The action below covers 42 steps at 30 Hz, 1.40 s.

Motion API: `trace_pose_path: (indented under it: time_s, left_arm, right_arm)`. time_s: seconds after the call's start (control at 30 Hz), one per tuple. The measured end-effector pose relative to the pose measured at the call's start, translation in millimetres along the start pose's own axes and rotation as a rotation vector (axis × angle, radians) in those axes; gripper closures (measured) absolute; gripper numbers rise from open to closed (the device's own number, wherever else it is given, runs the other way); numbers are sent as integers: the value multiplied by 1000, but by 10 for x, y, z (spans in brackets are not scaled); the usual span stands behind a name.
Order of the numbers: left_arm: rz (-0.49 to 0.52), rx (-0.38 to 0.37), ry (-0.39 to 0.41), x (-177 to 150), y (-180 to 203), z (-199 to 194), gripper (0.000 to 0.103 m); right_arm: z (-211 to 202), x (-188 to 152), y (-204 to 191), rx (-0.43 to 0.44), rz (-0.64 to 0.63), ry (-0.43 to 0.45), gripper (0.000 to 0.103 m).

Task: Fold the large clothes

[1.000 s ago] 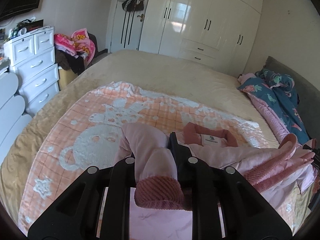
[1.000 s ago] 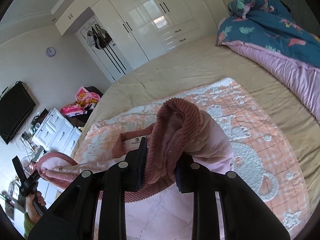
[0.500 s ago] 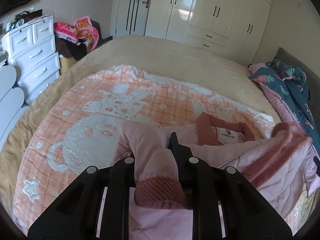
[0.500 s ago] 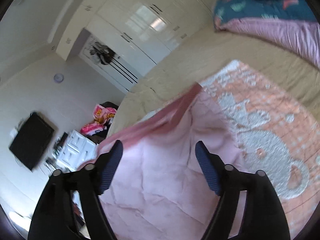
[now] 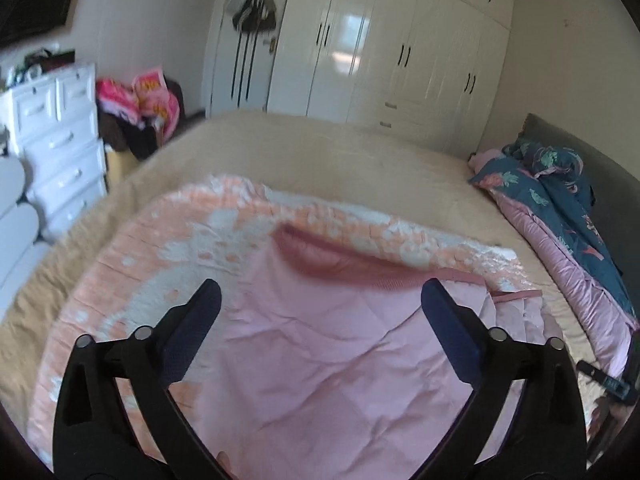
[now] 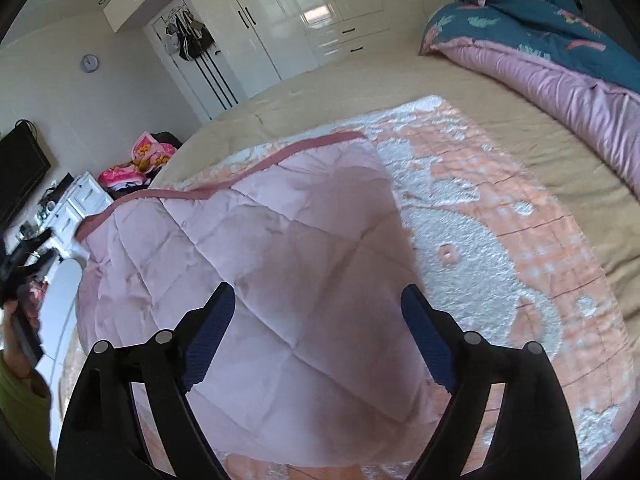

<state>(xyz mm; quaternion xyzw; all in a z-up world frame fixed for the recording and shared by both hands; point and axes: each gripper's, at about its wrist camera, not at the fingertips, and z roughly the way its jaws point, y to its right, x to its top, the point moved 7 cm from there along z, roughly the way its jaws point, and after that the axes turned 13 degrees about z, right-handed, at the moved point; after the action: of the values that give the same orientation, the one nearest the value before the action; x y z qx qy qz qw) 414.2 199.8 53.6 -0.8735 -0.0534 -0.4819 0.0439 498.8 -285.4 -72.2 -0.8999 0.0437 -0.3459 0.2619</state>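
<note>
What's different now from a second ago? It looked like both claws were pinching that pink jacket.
Both have let go. The left gripper and right gripper have just been opening and now stand wide, nothing pinched. The cuffs they held are out of sight, and the pink jacket now lies folded flat on the orange blanket. The teal quilt hasn't moved.

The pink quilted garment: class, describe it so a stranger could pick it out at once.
On the big beige bed lies an orange blanket with white figures. The pink quilted garment lies flat on it, set apart by its darker ribbed edge.
</note>
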Motion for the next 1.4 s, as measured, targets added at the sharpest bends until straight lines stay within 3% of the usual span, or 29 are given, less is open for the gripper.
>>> trace_pose_path:
  time_s: [0.07, 0.17, 0.3, 0.43, 0.53, 0.57, 0.6, 0.67, 0.7, 0.77, 0.87, 0.97, 1.17, 1.4]
  left_arm:
    - [2, 29, -15, -139, -117, -66, 9]
    - [-16, 48, -96, -555, -328, -30, 9]
    - [-79, -28, -218, -1178, -439, 172, 9]
    - [-113, -108, -239, -1446, -368, 292, 9]
    - [-100, -140, -245, -1487, -241, 385, 12]
    - [-86, -135, -247, -1490, -217, 415, 28]
    - [-63, -125, -244, -1471, -167, 438, 50]
    - [-43, -116, -238, -1422, -106, 454, 70]
    - [-36, -108, -231, -1354, -78, 452, 79]
    - [-54, -102, -211, -1209, -80, 439, 83]
    - [-64, -79, -183, -940, -114, 467, 84]
    - [-23, -23, -205, -792, -109, 662, 85]
    - [-4, 15, -291, -937, -120, 993, 84]
    - [-16, 17, -310, -1027, -136, 1026, 81]
  right_arm:
    - [-18, 9, 28, -33, -31, 10, 16]
    - [-5, -16, 55, -68, -61, 7, 16]
    - [64, -131, 119, -107, -95, -3, 16]
    - [136, -244, 177, -128, -106, -6, 16]
    - [190, -296, 206, -134, -92, -17, 21]
    - [208, -311, 193, -123, -92, -24, 37]
    - [226, -323, 152, -110, -100, -31, 46]
    - [227, -307, 50, -111, -123, -19, 68]
    - [221, -281, -8, -104, -128, -14, 73]
    - [199, -154, -127, -114, -130, -4, 81]
    - [182, 119, -240, -121, -110, 37, 83]
    - [300, 318, -236, -160, -89, 45, 84]
    - [763, 277, 21, -268, -45, -39, 85]
    - [878, 167, 207, -265, 24, -80, 84]
